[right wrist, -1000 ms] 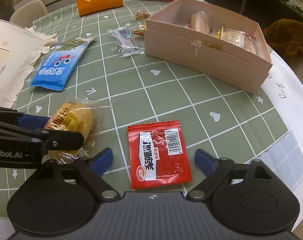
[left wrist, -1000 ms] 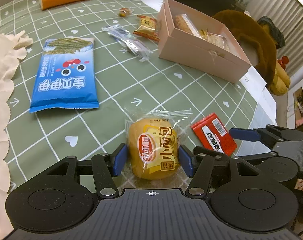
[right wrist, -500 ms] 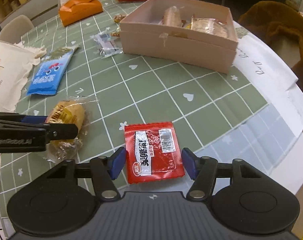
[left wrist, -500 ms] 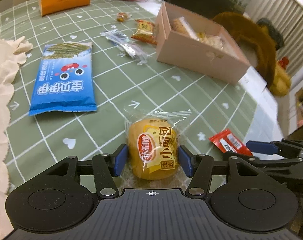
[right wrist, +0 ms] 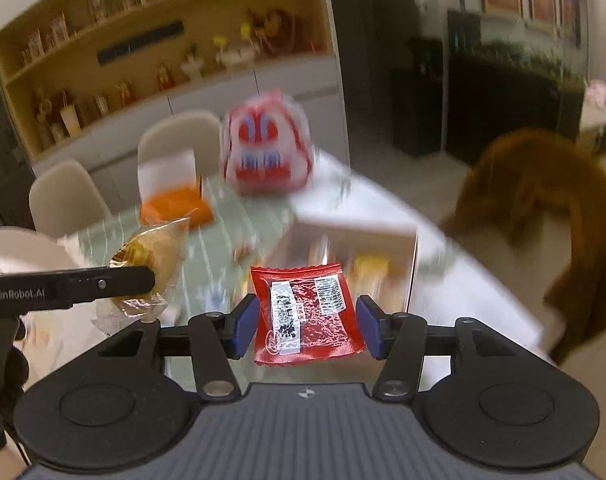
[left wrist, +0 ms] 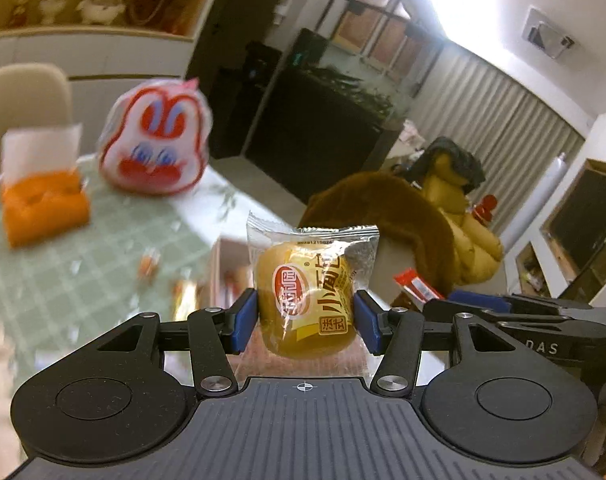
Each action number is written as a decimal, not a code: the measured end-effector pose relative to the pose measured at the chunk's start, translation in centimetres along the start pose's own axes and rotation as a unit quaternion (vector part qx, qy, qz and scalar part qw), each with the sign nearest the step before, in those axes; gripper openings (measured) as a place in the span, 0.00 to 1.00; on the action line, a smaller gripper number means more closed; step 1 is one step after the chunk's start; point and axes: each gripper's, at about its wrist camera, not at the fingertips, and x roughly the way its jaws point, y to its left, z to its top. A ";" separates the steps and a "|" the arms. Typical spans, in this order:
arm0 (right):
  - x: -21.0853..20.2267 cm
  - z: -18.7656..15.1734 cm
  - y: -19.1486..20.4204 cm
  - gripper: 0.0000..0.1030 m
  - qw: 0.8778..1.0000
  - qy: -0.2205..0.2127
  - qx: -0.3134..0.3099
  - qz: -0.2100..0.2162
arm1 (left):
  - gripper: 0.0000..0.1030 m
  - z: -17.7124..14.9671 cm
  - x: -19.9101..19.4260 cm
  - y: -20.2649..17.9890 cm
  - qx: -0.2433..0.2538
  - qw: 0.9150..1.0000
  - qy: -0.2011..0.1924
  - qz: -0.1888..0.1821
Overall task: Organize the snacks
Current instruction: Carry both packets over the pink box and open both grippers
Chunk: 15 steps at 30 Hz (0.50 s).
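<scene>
A yellow bun in a clear wrapper (left wrist: 309, 300) hangs in the air between the blue pads of my left gripper (left wrist: 306, 326); the jaws are still closing on it and grip its sides. My right gripper (right wrist: 307, 327) holds a red snack packet (right wrist: 307, 312) lifted off the table, its jaws likewise closing on the packet's edges. In the right wrist view the bun (right wrist: 151, 256) shows at the left, behind a left finger (right wrist: 103, 284). The pink box (right wrist: 355, 236) lies blurred below and ahead of both grippers. The red packet (left wrist: 413, 286) also peeks in at the right of the left wrist view.
The green checked tablecloth (left wrist: 63, 280) carries an orange tissue box (left wrist: 43, 208) and a white bag with a red cartoon face (left wrist: 155, 144) at the far end. A brown plush toy (left wrist: 383, 216) sits beyond the table's right side. Pale chairs (right wrist: 63, 196) stand behind.
Both grippers have risen from the table, carrying the bun and the red packet with them. The right jaws narrowed onto the packet. The views now tilt up toward the room and are blurred.
</scene>
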 end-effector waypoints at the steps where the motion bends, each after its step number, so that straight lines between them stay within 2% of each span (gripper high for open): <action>1: 0.5 1.4 -0.4 0.52 1.000 -0.006 -0.001 0.003 | 0.56 1.4 1.1 -0.3 0.003 1.000 0.006 0.004; 5: 3.8 4.9 -2.0 0.54 1.000 -0.006 0.003 -0.010 | 0.56 4.5 6.7 -0.6 -0.011 0.999 0.036 0.018; 6: 4.9 5.4 -2.7 0.57 1.000 -0.002 0.005 -0.012 | 0.56 4.7 8.2 -0.3 -0.019 0.999 0.046 0.009; 8: 7.2 5.7 -4.1 0.78 1.000 0.012 0.011 -0.003 | 0.58 4.3 12.2 0.5 -0.027 0.997 0.077 -0.020; 9: 8.4 5.7 -5.0 0.80 0.999 0.023 0.021 -0.010 | 0.58 3.6 14.2 1.0 -0.029 0.994 0.101 -0.011; 10: 9.2 5.5 -5.7 0.81 0.999 0.032 0.033 -0.019 | 0.54 2.8 16.0 1.3 -0.026 0.992 0.121 0.017; 11: 9.7 5.2 -6.4 0.81 0.998 0.041 0.042 -0.022 | 0.54 2.1 17.1 1.5 -0.020 0.991 0.128 0.036; 12: 10.1 4.9 -7.1 0.81 0.997 0.049 0.052 -0.021 | 0.54 1.5 17.8 1.7 -0.017 0.991 0.130 0.040; 15: 10.3 3.5 -8.6 0.81 0.996 0.059 0.063 -0.028 | 0.54 0.7 18.4 2.9 -0.051 0.991 0.120 0.012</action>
